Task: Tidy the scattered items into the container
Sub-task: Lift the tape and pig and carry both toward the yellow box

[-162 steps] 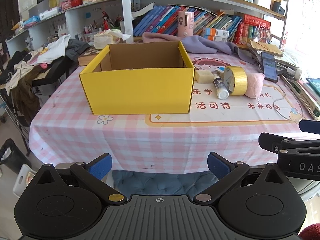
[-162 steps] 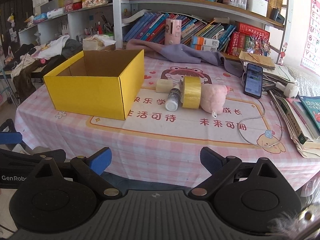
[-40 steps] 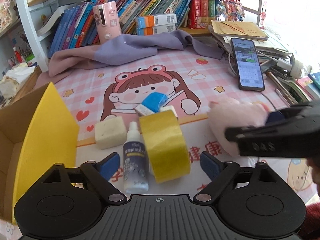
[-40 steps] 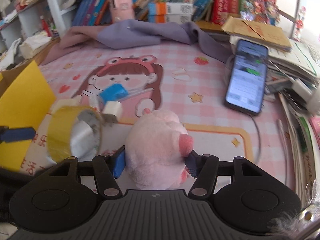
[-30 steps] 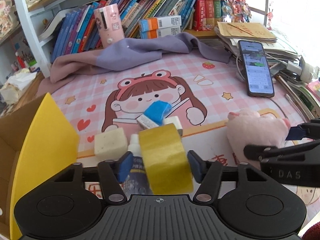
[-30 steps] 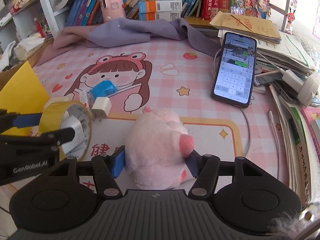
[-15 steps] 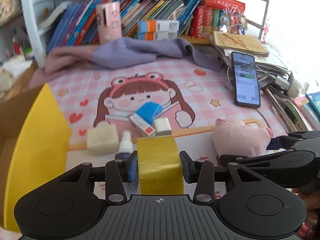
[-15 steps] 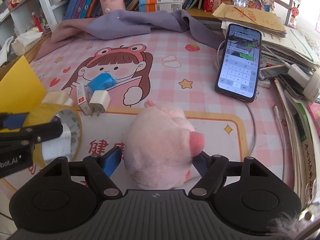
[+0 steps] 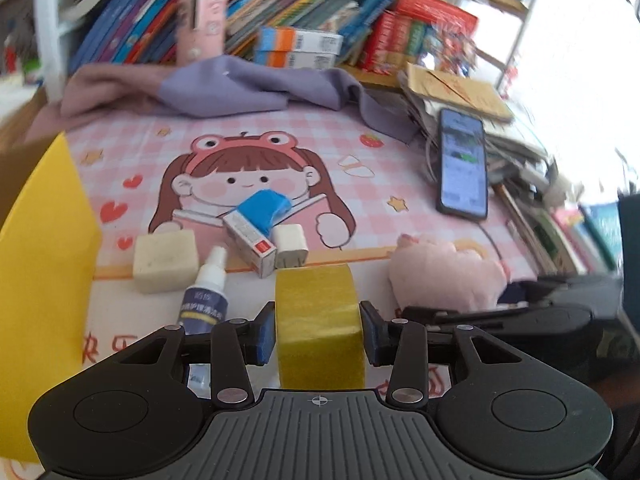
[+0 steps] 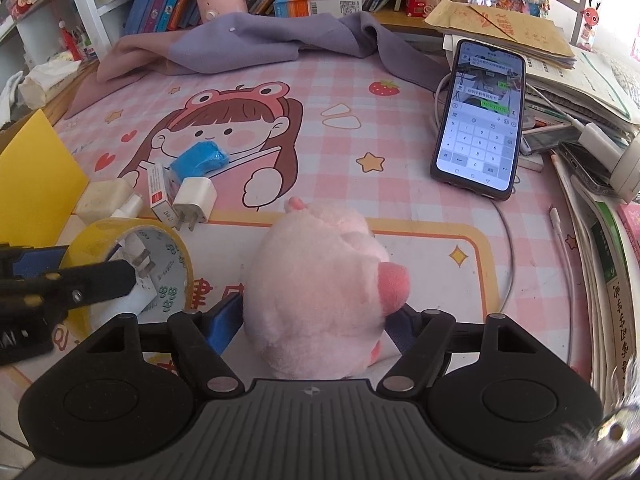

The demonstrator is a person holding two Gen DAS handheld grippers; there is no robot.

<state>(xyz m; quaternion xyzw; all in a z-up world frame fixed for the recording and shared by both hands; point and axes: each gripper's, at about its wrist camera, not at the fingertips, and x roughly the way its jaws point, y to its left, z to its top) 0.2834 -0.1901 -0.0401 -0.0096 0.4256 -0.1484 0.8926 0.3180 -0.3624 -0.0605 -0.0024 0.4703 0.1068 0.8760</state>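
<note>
The roll of yellow tape (image 9: 318, 320) is pinched upright between the blue pads of the left claw (image 9: 318, 330), low at the near edge of the counter (image 10: 400, 128). From the right wrist view the same roll (image 10: 132, 256) is seen side-on, its white core facing the camera, with a left finger (image 10: 92, 280) laid across it. Just beside it the pink plush toy (image 10: 320, 288) is gripped on both flanks by the right claw (image 10: 316, 328), its pads pressed into the fur. Behind the tape, a small spray bottle (image 9: 208, 292) is lying next to a cream block (image 9: 165, 259), a red-and-white small box (image 9: 250, 242), a white charger plug (image 9: 290, 246) and a blue object (image 9: 264, 209), all clustered on the printed cartoon girl (image 9: 240, 176). The yellow box (image 9: 44, 264) is seen at the left edge, its wall beside the cream block. Further right, a phone (image 10: 478, 120) is lying with its screen lit, near stacked papers. A purple cloth (image 10: 256, 42) is draped along the back, under the bookshelf.
</note>
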